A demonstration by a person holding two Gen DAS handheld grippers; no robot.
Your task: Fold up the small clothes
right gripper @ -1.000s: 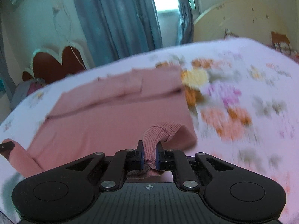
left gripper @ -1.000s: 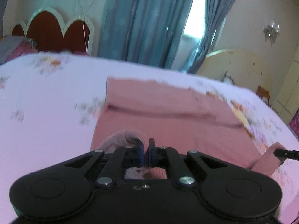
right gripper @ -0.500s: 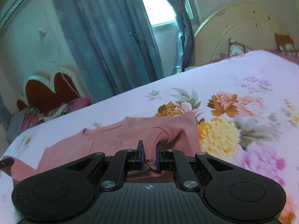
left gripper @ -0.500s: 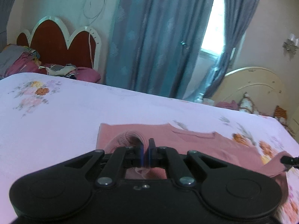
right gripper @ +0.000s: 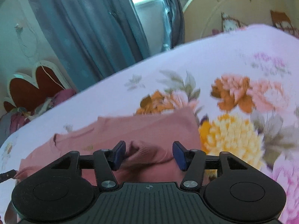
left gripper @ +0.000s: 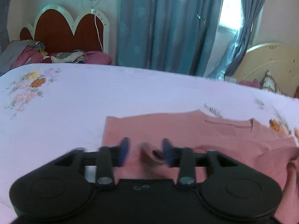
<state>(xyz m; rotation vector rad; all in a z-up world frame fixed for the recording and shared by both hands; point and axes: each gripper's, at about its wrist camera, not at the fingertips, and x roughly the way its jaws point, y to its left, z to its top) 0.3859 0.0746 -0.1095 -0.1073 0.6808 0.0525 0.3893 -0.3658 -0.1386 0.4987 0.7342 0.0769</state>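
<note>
The left gripper [left gripper: 144,152] has its blue pads [left gripper: 123,150] spread apart, a bunched fold of the pink garment [left gripper: 186,130] lying loose between them. The right gripper [right gripper: 149,155] likewise stands wide, its pads [right gripper: 119,154] parted around a ribbed hump of the same garment [right gripper: 149,128], the left pad close against it. The garment lies flat on the floral bedsheet [left gripper: 74,97], doubled over. Beyond the sheet hang blue curtains [left gripper: 164,24], with a red headboard [left gripper: 63,29] left of them.

Pink ribbed garment [right gripper: 149,130] folded; on bedsheet [right gripper: 214,65]
</note>
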